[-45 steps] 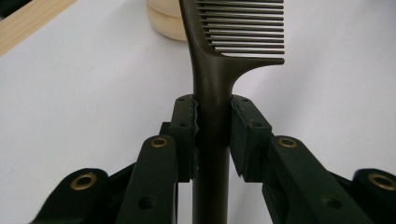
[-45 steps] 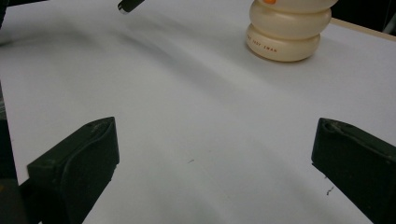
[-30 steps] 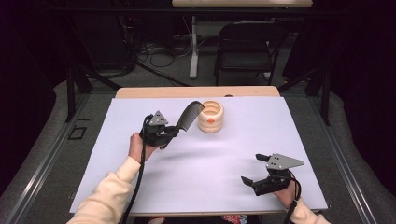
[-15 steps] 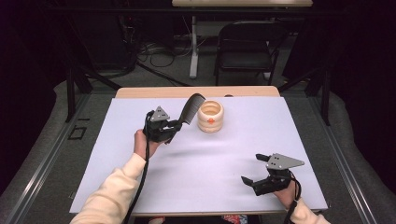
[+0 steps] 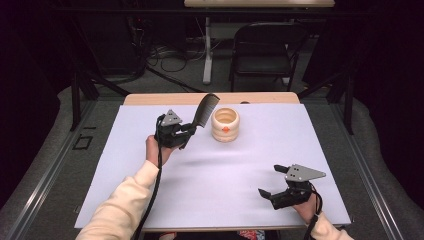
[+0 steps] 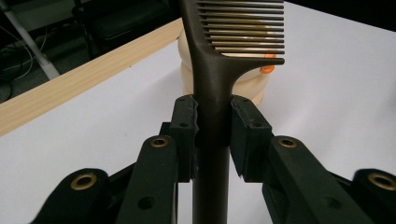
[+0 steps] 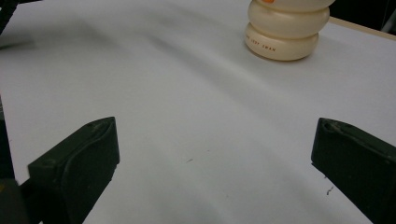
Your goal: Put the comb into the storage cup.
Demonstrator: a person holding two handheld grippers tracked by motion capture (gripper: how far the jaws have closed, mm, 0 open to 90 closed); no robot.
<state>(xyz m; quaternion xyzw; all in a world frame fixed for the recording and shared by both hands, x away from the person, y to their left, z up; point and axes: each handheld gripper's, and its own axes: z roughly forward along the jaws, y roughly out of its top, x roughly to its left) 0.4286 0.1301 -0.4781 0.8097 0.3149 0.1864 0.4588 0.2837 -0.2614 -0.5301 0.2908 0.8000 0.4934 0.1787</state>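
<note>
- Comb [image 5: 206, 109]: dark, clamped by its handle in the left claw [image 5: 186, 131], teeth end up and tilted toward the pot [image 5: 225, 124]; held above the bench [image 5: 125, 165], just left of the pot's rim.
- In the left gripper view, we saw both pads [image 6: 184, 123] pressed on the handle and the comb [image 6: 215, 84] standing straight up, with the pot [image 6: 187, 60] right behind it.
- Pot: cream, ribbed, open top, with an orange mark on its side.
- Right claw [image 5: 272, 180]: jaws wide apart, nothing between them, resting low at the near right of the bench, well away from the pot [image 7: 287, 28].
- Our read of the step: carrying the comb to the pot, not yet in.
- Next move likely needs the handle end swung over the mouth and lowered before release; the tall comb could tip the light pot.
</note>
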